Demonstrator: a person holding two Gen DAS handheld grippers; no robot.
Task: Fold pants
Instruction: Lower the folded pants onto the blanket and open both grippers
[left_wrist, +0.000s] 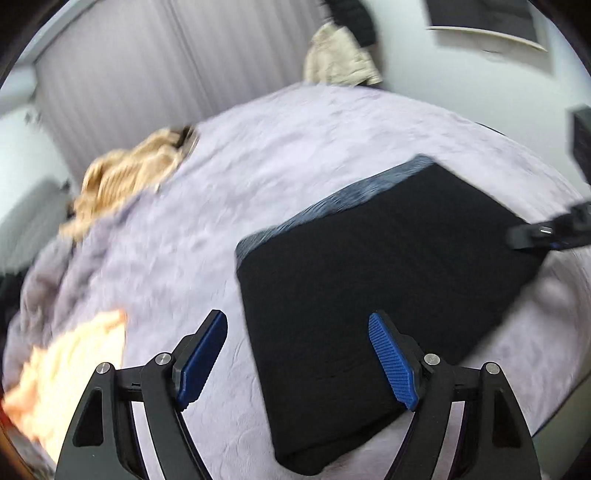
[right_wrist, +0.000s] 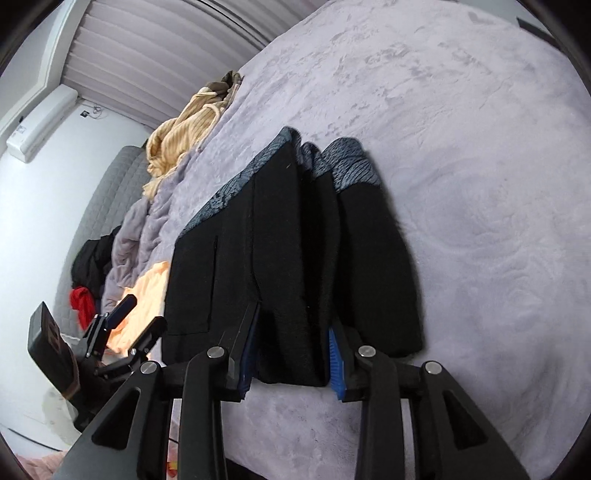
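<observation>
The black pants (left_wrist: 373, 273) lie folded into a thick rectangle on the lilac blanket (left_wrist: 295, 140), with a grey-blue patterned waistband along the far edge. My left gripper (left_wrist: 297, 356) is open and empty, hovering above the near left corner of the pants. In the right wrist view, my right gripper (right_wrist: 291, 354) has its blue pads on either side of a fold of the pants (right_wrist: 280, 258), closed on the near edge. The left gripper (right_wrist: 142, 314) shows at the lower left of that view, and the right gripper (left_wrist: 535, 232) at the right edge of the left wrist view.
A tan corduroy garment (right_wrist: 184, 136) lies bunched at the far edge of the bed. A peach garment (left_wrist: 70, 369) lies at the near left. Black and red clothes (right_wrist: 88, 273) sit on a grey sofa beside the bed. A beige jacket (left_wrist: 340, 55) hangs on the wall.
</observation>
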